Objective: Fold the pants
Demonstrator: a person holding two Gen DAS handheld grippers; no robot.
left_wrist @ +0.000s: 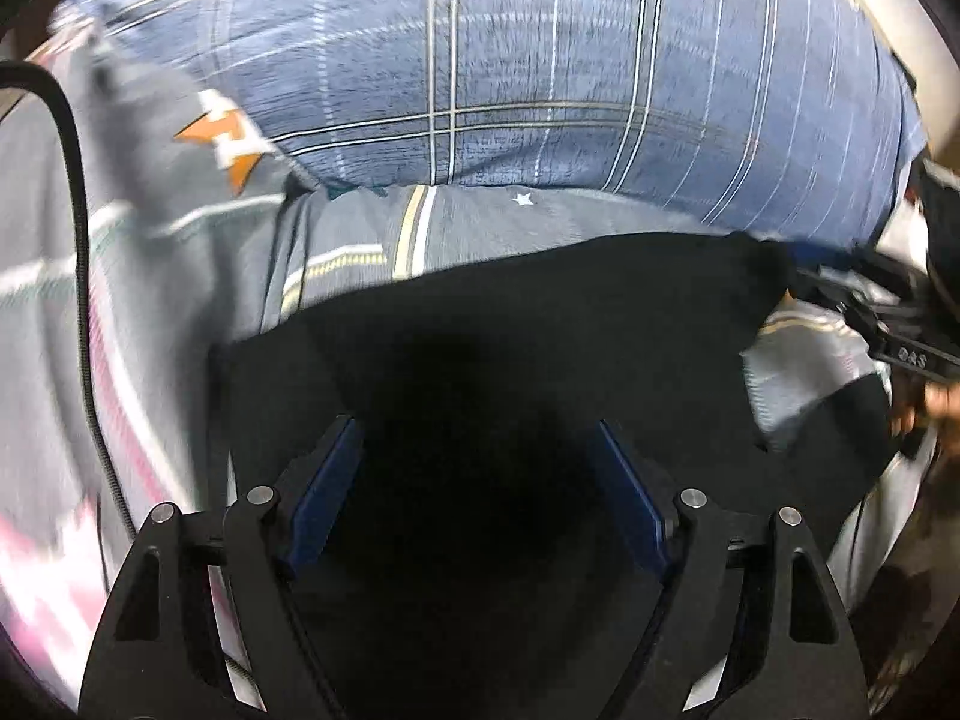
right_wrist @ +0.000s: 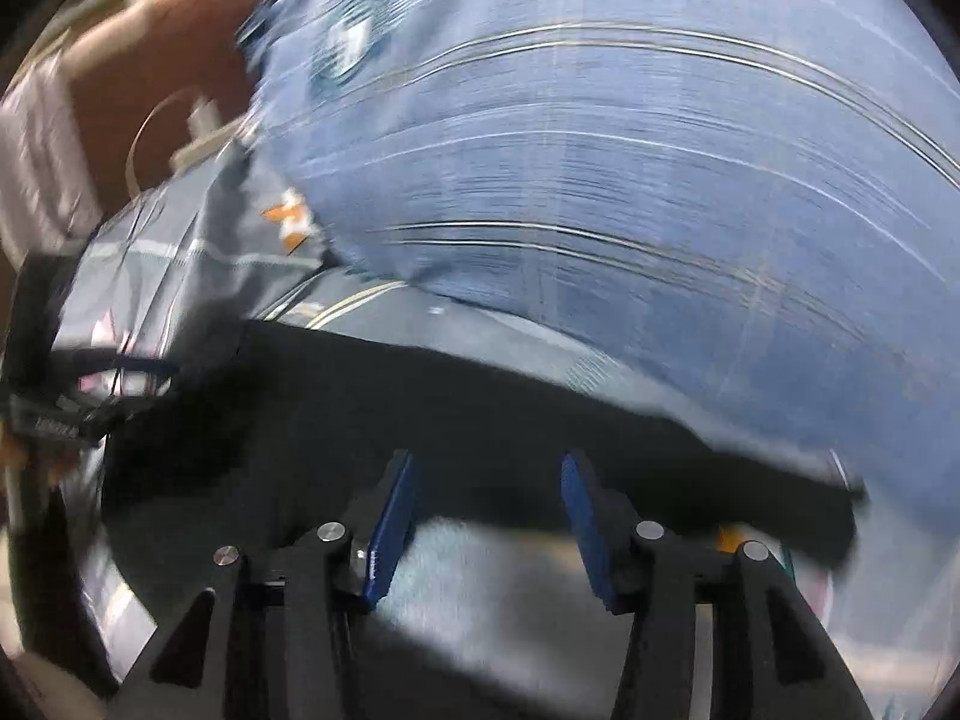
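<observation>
The black pants [left_wrist: 510, 324] lie spread flat on a bed, on a grey patterned sheet [left_wrist: 180, 276], with a big blue plaid pillow [left_wrist: 540, 72] just beyond their far edge. In the left wrist view the left gripper [left_wrist: 477, 480] points down over the middle of the dark cloth, its two blue pads [left_wrist: 327, 480] standing well apart with nothing pinched between them; the cloth lies below them, loose. At the right edge of that view the other tool [left_wrist: 900, 336] shows dimly, held over the right end of the pants. In the right wrist view, which is smeared by motion, the right gripper [right_wrist: 487, 516] hangs over the near edge of the pants [right_wrist: 420, 408], where black cloth meets the pale sheet [right_wrist: 510, 588]. Its jaws are partly open and grip nothing. The pillow [right_wrist: 600, 150] fills the far side of this view.
</observation>
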